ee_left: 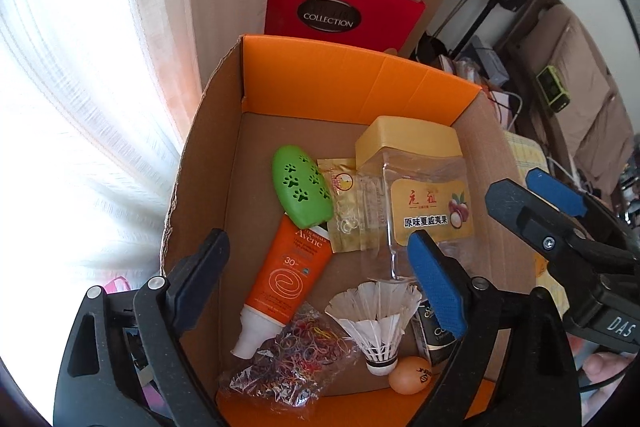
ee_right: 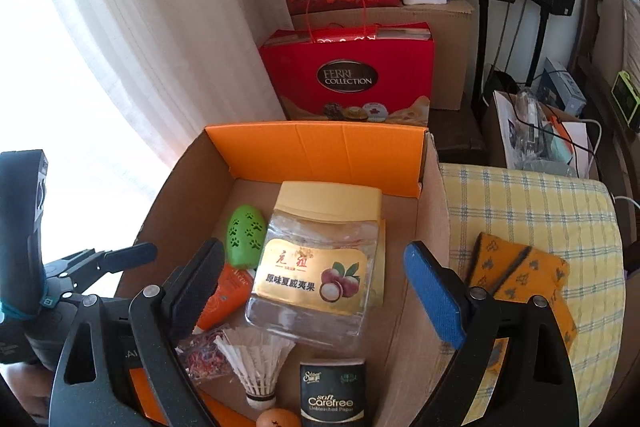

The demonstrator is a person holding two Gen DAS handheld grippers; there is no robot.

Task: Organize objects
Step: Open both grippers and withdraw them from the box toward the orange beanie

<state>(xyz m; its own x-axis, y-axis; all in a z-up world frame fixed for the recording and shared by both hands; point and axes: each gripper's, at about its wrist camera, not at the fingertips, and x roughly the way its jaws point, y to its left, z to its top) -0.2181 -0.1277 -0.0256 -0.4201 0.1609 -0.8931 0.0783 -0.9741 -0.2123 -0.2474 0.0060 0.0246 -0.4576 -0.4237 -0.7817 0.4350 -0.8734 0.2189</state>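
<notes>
Avène tube (ee_left: 282, 269), Carefree tissue pack (ee_right: 333, 393), Collection gift bag (ee_right: 348, 75)

Both cameras sit on the handheld grippers and look steeply down along their own fingers into the same open cardboard box (ee_left: 208, 163). The left wrist view hangs close over the box's near left corner, so the curtain (ee_left: 80, 107) fills its left side and the right gripper (ee_left: 556, 211) pokes in from the right edge. The right wrist view sits a bit further back and more to the right, catching the checked cloth (ee_right: 532, 211) beside the box and the left gripper (ee_right: 100, 259) at its left edge. Shared: the box, the clear jar (ee_left: 416, 195), the shuttlecock (ee_left: 376, 323) and the red gift bag (ee_left: 340, 7) behind.
</notes>
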